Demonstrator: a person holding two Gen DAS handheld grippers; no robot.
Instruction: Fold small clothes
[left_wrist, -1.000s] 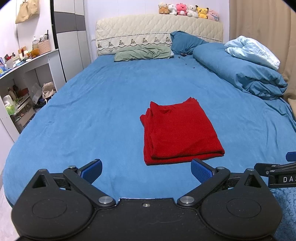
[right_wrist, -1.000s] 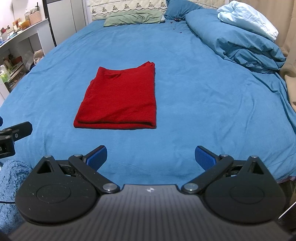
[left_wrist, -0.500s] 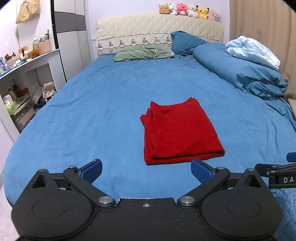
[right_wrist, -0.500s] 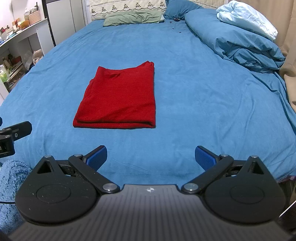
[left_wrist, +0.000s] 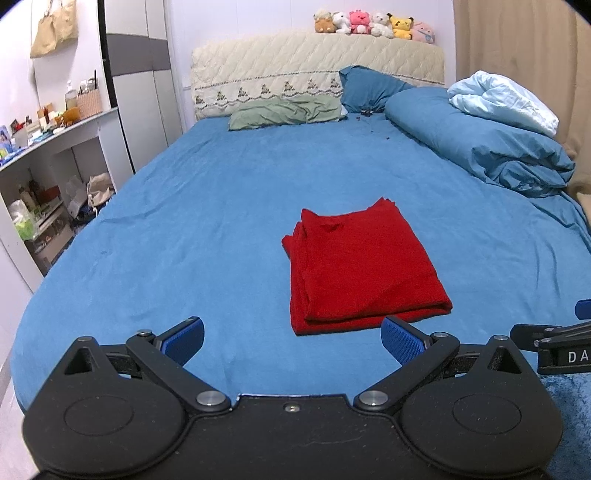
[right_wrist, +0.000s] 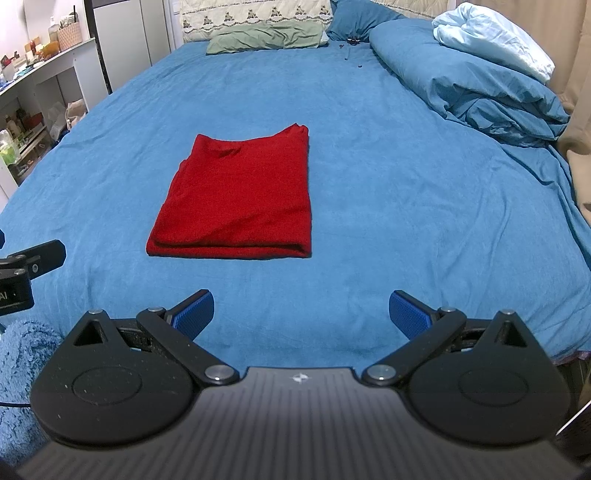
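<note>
Folded red shirt (left_wrist: 360, 266) lies just ahead of both wide-open hand-held grippers, nearer the left hand-held gripper (left_wrist: 291, 338), long axis running away.

The right tongs (right_wrist: 301, 314) are drawing back a touch from the folded red shirt (right_wrist: 240, 199), which is sitting slightly higher in their view; nothing else is shifting.

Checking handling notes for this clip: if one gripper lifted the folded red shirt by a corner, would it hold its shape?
Probably not. The red shirt is soft knit lying in loose stacked layers, so it would likely droop and unfold. It looks light for its size, barely denting the blue bedsheet. Pushed, it would probably bunch rather than slide, since both fabrics look fuzzy.
</note>
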